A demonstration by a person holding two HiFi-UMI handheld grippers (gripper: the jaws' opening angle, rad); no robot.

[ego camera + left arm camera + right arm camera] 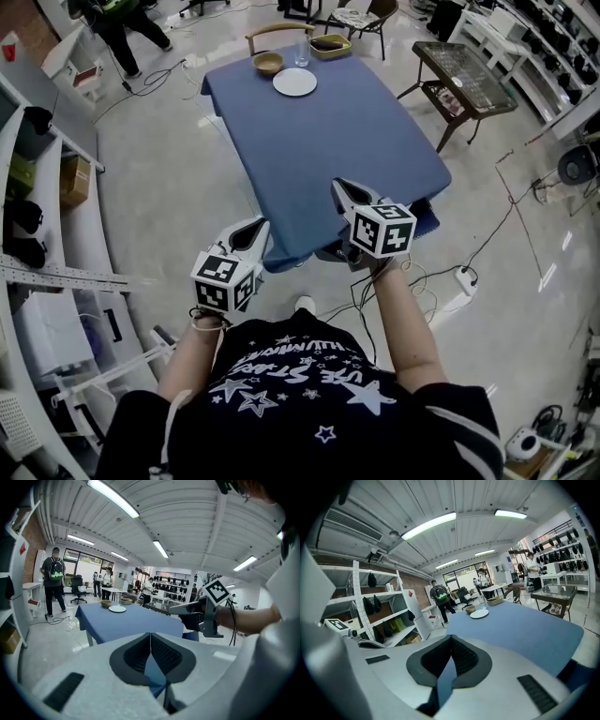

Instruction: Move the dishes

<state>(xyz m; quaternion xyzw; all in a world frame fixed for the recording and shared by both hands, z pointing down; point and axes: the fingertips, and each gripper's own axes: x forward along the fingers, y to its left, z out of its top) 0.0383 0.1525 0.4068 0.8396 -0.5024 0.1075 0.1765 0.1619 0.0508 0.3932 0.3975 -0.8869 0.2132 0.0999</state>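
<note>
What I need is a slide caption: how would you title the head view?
Left claw and right claw pinch the tablecloth by its near edge; plate, bowl and glass sit at its far end.

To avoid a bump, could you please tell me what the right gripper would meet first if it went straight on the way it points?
Most likely the blue tablecloth itself: the right gripper looks shut on its near edge and tilts slightly down along it. The white plate lies much farther on.

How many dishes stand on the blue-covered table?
4, counting the glass, all at the far end of the table: a tan bowl at left, a clear glass beside it, a white plate nearest, and an olive dish farthest back. None seems hidden.
</note>
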